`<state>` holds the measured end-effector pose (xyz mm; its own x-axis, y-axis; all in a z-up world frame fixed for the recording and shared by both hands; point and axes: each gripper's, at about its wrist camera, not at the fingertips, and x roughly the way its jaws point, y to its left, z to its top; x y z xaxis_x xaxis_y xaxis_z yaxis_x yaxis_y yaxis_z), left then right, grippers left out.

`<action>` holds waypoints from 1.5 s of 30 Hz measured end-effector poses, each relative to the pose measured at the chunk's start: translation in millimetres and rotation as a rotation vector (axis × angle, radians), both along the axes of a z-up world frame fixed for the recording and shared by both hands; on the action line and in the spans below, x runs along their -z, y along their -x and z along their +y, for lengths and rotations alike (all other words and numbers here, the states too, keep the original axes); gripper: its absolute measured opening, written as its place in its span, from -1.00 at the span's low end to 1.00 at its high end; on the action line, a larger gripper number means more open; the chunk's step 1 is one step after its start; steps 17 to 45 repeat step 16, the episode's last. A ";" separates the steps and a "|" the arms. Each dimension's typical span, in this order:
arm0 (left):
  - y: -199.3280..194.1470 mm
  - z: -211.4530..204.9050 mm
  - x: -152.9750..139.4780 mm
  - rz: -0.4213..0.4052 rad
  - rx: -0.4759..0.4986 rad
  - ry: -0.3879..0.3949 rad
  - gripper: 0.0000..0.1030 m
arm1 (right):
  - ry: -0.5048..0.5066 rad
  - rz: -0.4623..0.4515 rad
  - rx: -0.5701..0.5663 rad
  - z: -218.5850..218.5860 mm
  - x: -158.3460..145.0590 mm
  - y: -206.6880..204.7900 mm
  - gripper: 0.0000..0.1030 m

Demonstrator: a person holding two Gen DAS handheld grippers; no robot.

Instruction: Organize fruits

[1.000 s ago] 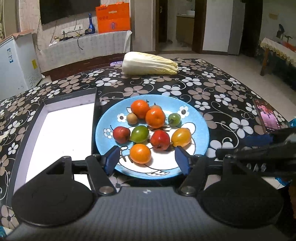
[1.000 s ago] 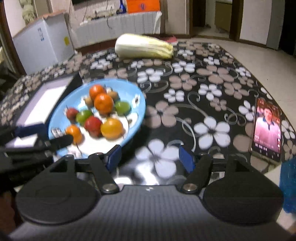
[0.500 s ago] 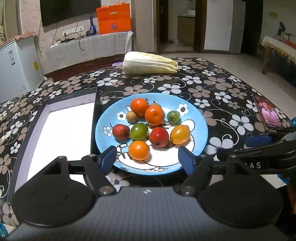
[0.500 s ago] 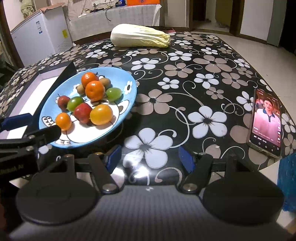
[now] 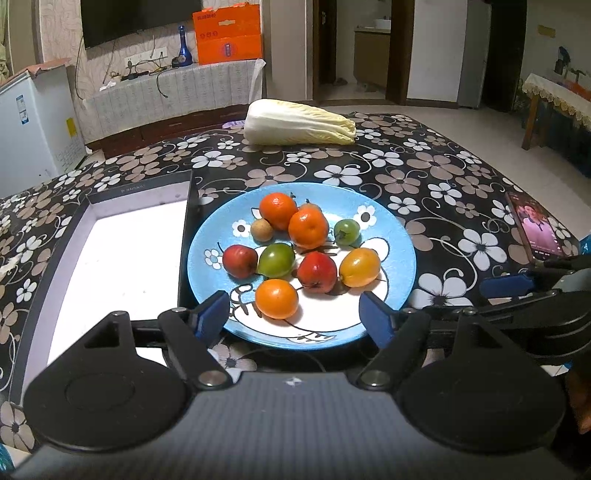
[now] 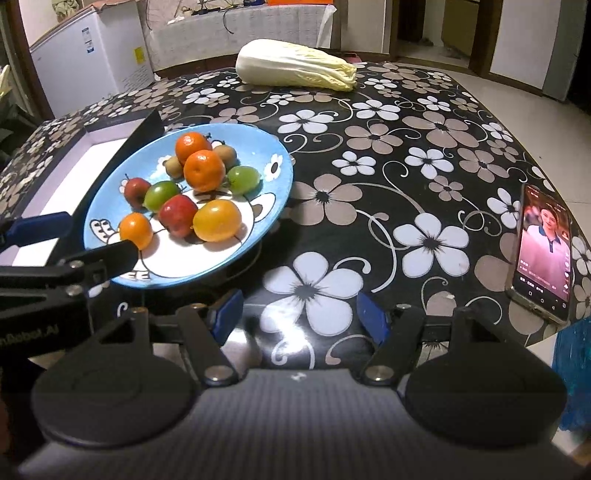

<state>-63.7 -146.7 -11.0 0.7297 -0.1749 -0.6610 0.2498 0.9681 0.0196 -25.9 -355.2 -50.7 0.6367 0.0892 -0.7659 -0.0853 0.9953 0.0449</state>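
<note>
Approaching with left gripper (image 5: 295,314) fingers wide open, empty; centre nearest orange fruit (image 5: 276,298) between fingers before closing gently.

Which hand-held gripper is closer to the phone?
Right. The right hand-held gripper hangs over the table just left of the phone; the left hand-held gripper sits at the blue plate, farther away.

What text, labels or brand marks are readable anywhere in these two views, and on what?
"nRobot.AI", clipped at the frame edge: on the left gripper body, seen in the right wrist view.
Orange box: print too small to read.
Tray rim: faint mark, unreadable.
Phone captions: too small.
White appliance stickers: blurred.
Plate: pictures only, no words.
</note>
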 end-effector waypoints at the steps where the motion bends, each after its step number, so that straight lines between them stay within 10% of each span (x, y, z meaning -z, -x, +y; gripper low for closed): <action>1: -0.4 0.3 -0.1 0.002 0.000 0.003 0.57 | 0.001 0.001 0.000 0.0 0.0 0.0 0.36; 45: 4.0 -3.0 -1.2 -0.020 0.023 0.006 0.57 | 0.003 0.005 -0.003 1.3 1.0 -0.4 0.36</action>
